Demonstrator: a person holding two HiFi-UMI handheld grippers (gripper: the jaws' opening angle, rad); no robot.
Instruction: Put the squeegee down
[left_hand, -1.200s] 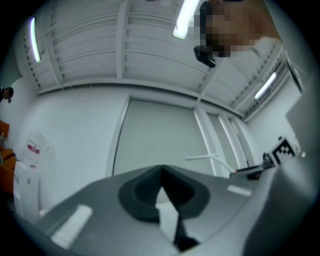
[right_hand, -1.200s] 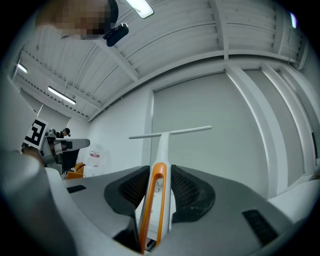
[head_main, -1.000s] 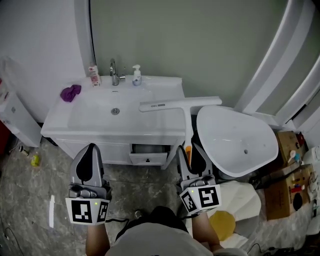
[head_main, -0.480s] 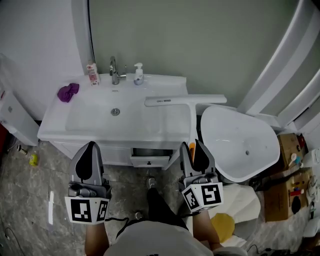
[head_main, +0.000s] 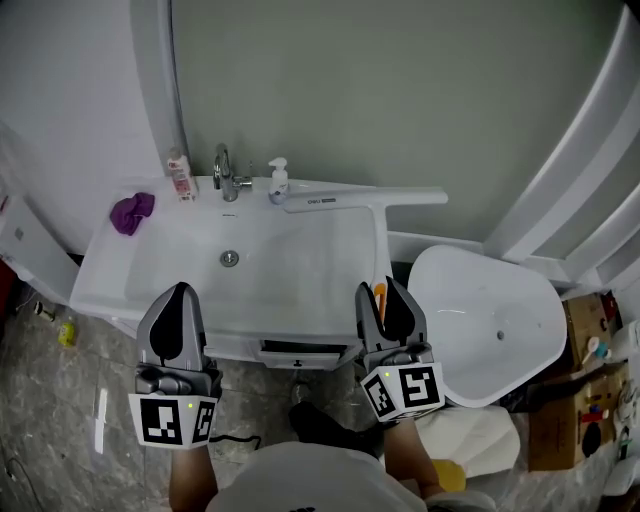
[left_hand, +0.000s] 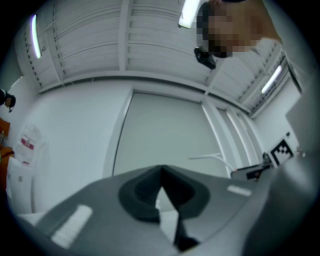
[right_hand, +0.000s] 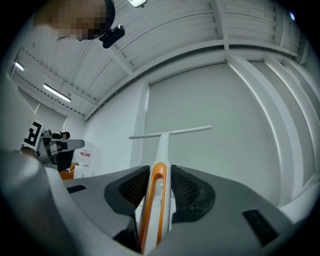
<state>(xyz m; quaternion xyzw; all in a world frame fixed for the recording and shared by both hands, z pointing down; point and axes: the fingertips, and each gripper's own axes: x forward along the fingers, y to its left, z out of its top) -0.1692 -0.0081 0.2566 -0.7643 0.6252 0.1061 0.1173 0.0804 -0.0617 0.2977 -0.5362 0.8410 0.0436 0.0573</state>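
squeegee (head_main: 376, 200) looked like light, stiff plastic with a long slim shaft; right gripper (head_main: 384, 292) had its jaws closed on the orange-edged handle end, the blade held far out over the back of the sink (head_main: 150, 262); left gripper (head_main: 178, 296) was empty, jaws together; faucet (head_main: 226, 168), soap bottle (head_main: 277, 180) and purple cloth (head_main: 132, 212) crowded the far rim and could catch the blade; loose white basin (head_main: 480, 320) sat to the right.

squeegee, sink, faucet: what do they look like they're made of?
Squeegee: white moulded plastic, matte, with an orange insert in the handle; blade edge material unclear. Sink: glossy white, likely ceramic, judging by its soft reflections. Faucet: shiny, chrome-look metal.
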